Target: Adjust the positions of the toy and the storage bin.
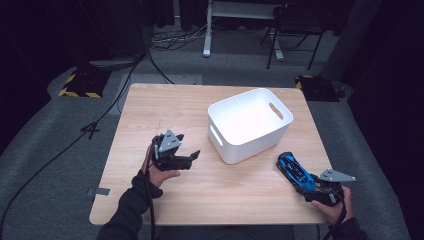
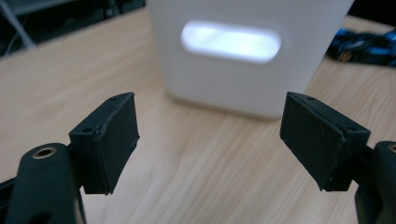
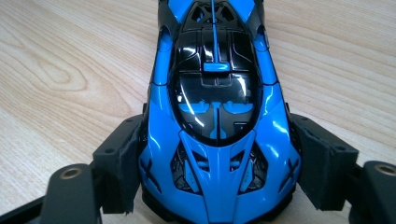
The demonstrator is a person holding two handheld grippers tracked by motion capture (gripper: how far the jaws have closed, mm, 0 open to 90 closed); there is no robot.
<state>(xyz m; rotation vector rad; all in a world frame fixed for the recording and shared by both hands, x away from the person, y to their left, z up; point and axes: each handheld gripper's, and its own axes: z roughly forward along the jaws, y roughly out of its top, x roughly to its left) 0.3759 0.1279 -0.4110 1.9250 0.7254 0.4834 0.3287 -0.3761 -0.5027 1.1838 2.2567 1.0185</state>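
High view: right gripper (image 1: pixel 320 190) pinches blue toy car (image 1: pixel 295 170) at 1 end.
Left gripper (image 2: pixel 208 140): jaws spread, empty.
Risk: car pivots, clips white bin (image 1: pixel 250 122) rim.

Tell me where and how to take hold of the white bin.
Grip the white bin by its rim above a handle slot, coming down from above: the walls are thin and upright, the top open, the whole body too wide. The open left claw faces that slot.

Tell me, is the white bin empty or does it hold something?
Empty: the high view shows the white bin with a bare inside; the blue toy car lies outside.
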